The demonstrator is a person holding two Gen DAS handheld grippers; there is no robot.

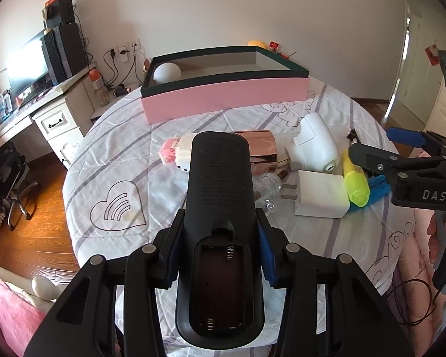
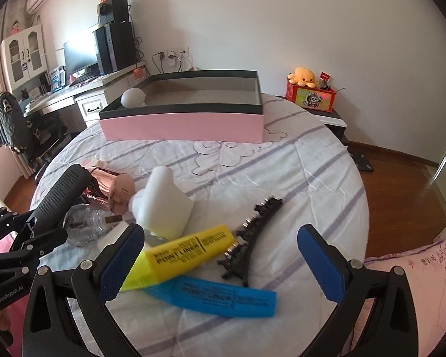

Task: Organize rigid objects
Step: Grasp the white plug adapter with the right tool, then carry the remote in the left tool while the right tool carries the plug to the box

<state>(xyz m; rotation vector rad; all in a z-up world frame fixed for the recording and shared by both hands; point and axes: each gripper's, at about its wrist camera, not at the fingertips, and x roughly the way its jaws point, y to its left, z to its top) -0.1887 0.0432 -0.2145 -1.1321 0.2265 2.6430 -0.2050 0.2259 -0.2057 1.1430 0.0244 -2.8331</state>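
Observation:
My left gripper (image 1: pixel 220 223) is shut on a black remote control (image 1: pixel 220 178), held back side up with its battery bay uncovered, above the bed. The right wrist view shows that remote (image 2: pixel 62 196) at the far left. My right gripper (image 2: pixel 220 229) is open, hanging over a yellow highlighter (image 2: pixel 187 250), a blue highlighter (image 2: pixel 217 294) and a black hair clip (image 2: pixel 252 229). A pink box with a dark rim (image 1: pixel 223 101) stands at the far side of the bed, with a white round object (image 1: pixel 167 71) in its left corner.
On the striped bedspread lie a white plug adapter (image 1: pixel 321 197), a white plastic bottle (image 2: pixel 163 208), a rose-gold cylinder (image 2: pixel 110 187), a clear bottle (image 2: pixel 86 226) and a pink-and-white block (image 1: pixel 178 151). A desk with a monitor (image 2: pixel 80 56) stands left, a nightstand (image 2: pixel 333 116) right.

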